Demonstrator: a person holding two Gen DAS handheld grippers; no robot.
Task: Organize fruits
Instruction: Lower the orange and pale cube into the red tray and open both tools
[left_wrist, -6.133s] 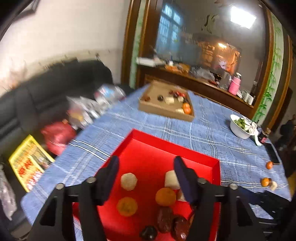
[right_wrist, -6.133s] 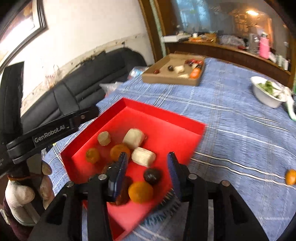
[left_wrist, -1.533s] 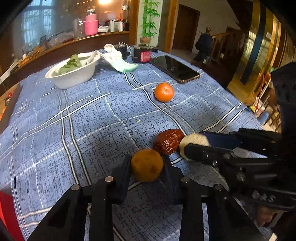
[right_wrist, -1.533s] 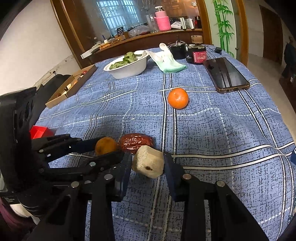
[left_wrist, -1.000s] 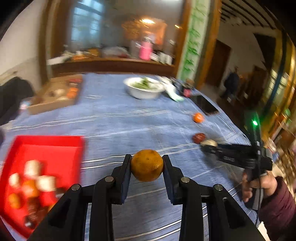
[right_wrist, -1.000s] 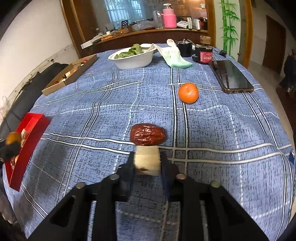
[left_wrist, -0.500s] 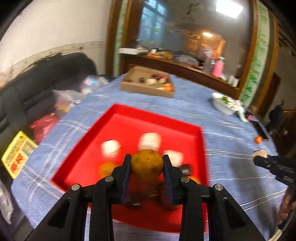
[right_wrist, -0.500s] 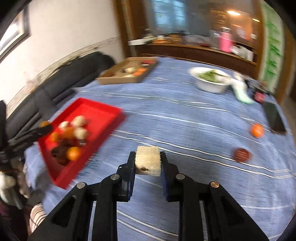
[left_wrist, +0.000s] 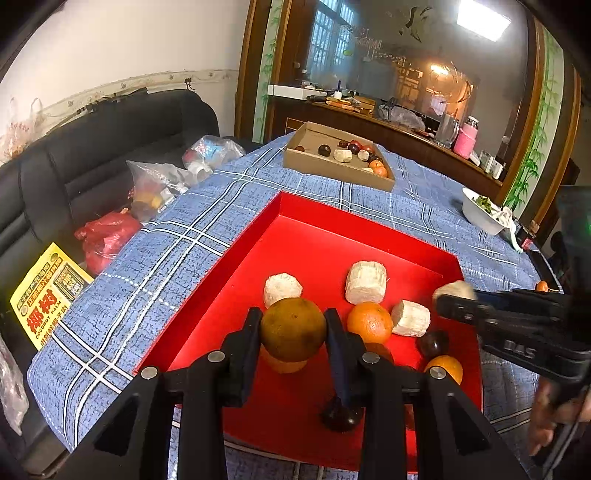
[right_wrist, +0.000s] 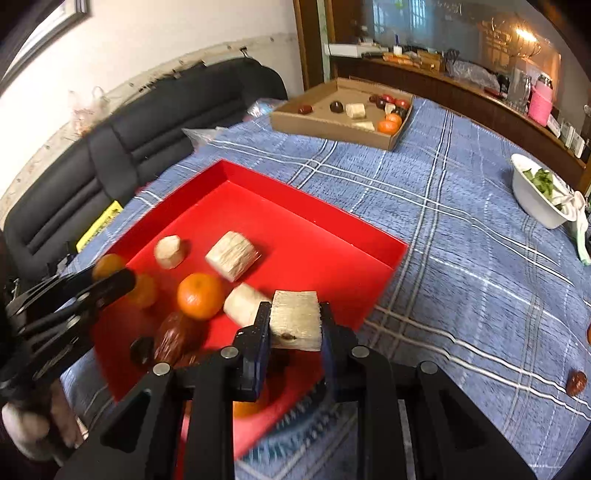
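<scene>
A: What has changed in the last second or so?

B: Both hands have swung away from the bare stretch of blue checked tablecloth (right_wrist: 461, 229) and now hang over the red tray (left_wrist: 332, 229). A second ago the left gripper (left_wrist: 293, 325) carried its fruit above open cloth with the tray off to one side; now the tray fills its view.

A: And the grippers themselves?

B: The left one is clamped on a dull, brownish-green orange (left_wrist: 293, 328), its pads against both sides. The right gripper (right_wrist: 293, 325) is clenched on a pale cut chunk (right_wrist: 295, 319), cream-coloured and fibrous, with a small dark spot on its lower face.

A: So where does that leave the job?

B: I'd say two more pieces are about to join the pile. The orange sits above the near part of the tray, just over another orange-coloured fruit; the chunk hovers over the tray's near right corner.

A: Anything left outside?

B: A dark red date (right_wrist: 576, 382) lies well apart on the cloth, and the brown cardboard box (right_wrist: 332, 125) beyond holds its own assortment
</scene>
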